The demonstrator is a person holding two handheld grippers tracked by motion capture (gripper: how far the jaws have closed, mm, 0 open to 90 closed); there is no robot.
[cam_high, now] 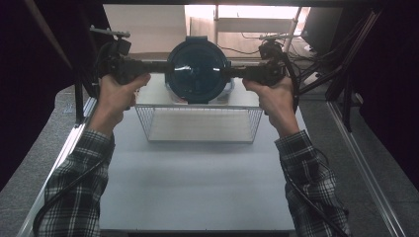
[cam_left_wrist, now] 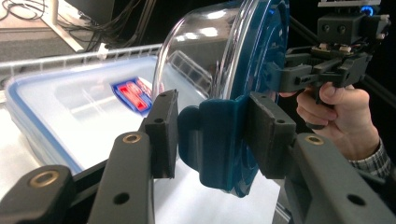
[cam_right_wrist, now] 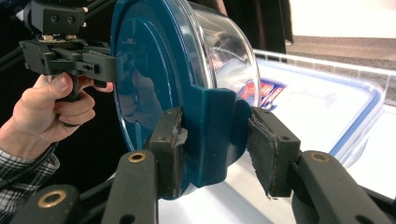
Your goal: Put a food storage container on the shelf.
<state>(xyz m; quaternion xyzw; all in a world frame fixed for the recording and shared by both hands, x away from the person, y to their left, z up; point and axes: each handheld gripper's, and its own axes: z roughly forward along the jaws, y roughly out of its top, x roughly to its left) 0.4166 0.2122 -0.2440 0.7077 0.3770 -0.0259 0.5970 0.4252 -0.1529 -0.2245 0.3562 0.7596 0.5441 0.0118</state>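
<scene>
**Mira:** Tongs first, from the high view: the left tongs (cam_high: 157, 67) and the right tongs (cam_high: 232, 71) each clamp one side of the round clear glass bowl with the dark blue plastic lid (cam_high: 197, 69). It hangs on edge between them, lid facing the camera, above the far end of the white wire basket (cam_high: 197, 129) on the pale grey desk (cam_high: 197, 187).

**Jon:** How far along would she call it?

**Mira:** Judging from that, the lift is done and the setting-down is left. The bowl is clear of everything below. Where it is meant to go she cannot tell.

**Jon:** And the left gripper view?

**Mira:** There the left tongs (cam_left_wrist: 212, 130) are closed on the lid's blue side tab (cam_left_wrist: 212, 140), one pad on each face of it. The glass body bulges away to the left of the lid. Beneath lies a flat rectangular clear plastic box with a blue-edged lid and a red-and-blue label (cam_left_wrist: 84, 116), well apart from the bowl. The other hand (cam_left_wrist: 334, 116) holds its gripper on the far side.

**Jon:** The right gripper view agrees?

**Mira:** It does. The right tongs (cam_right_wrist: 212, 142) pinch the opposite tab (cam_right_wrist: 215, 135) the same way, neither wide nor fully shut, with the tab filling the gap. The glass bulges right, over the same box (cam_right_wrist: 317, 102).
</scene>
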